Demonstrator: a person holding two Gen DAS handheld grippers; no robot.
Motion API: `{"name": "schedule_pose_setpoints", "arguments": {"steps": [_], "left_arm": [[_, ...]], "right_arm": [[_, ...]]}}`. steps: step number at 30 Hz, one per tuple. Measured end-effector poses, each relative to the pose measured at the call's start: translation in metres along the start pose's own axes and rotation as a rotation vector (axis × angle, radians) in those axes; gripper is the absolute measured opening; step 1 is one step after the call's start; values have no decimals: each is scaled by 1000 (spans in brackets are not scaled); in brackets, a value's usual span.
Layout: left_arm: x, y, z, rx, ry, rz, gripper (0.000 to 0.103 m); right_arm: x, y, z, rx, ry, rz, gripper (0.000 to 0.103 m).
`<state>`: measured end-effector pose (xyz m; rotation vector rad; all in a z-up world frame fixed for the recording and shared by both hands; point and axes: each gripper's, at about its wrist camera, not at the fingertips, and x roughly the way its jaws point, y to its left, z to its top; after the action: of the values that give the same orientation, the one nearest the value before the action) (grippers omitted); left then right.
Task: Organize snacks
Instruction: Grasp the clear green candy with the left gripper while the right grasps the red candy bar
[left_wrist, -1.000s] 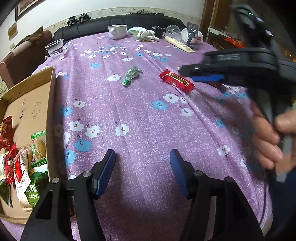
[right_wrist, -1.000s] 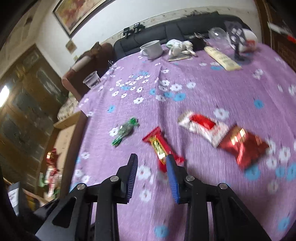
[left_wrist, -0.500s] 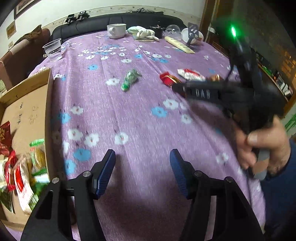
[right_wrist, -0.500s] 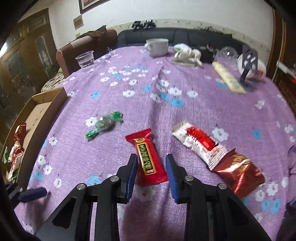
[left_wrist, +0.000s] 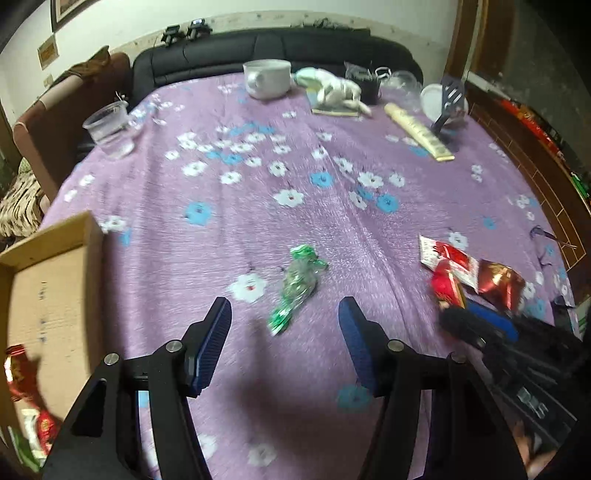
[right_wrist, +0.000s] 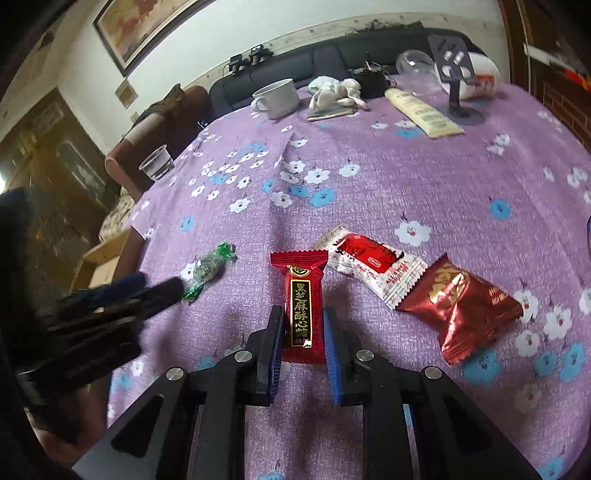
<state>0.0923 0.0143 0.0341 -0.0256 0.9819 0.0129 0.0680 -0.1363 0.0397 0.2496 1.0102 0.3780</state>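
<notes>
both moved: right hand-held gripper (right_wrist: 302, 325) now straddles red candy bar (right_wrist: 302, 299), unclamped; left hand-held gripper (left_wrist: 284, 321) spread.

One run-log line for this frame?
left gripper: open, over green candy | right gripper: straddling red bar

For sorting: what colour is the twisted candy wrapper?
Green twisted candy wrapper; clearest in left wrist view.

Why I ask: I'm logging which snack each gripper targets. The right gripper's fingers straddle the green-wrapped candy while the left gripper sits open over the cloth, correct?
Not quite. The right gripper straddles the red bar-shaped candy, as the right wrist view shows. The green-wrapped candy lies ahead of the left gripper, which is indeed open over the purple cloth.
</notes>
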Motion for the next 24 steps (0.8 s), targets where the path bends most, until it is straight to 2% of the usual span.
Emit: {"name": "schedule_pose_setpoints", "arguments": {"steps": [3, 5, 7, 8, 14, 20, 24], "left_arm": [[9, -8, 6, 19, -30, 61, 54], [19, -8, 8, 14, -21, 83, 39], [29, -4, 10, -12, 5, 70, 22], [33, -1, 10, -25, 9, 68, 20], [20, 2, -6, -35, -15, 65, 20], [-8, 2, -50, -2, -26, 31, 20], [-26, 3, -78, 12, -53, 33, 20]], "right_arm": [[-2, 3, -1, -6, -7, 3, 21], [-4, 6, -2, -18, -11, 7, 21], [-5, 8, -3, -25, -15, 6, 21], [-6, 9, -3, -30, -20, 3, 21], [-7, 15, -6, -59, -21, 6, 21], [-4, 42, -20, -170, -4, 18, 21], [5, 60, -32, -241, 36, 37, 21]]}}
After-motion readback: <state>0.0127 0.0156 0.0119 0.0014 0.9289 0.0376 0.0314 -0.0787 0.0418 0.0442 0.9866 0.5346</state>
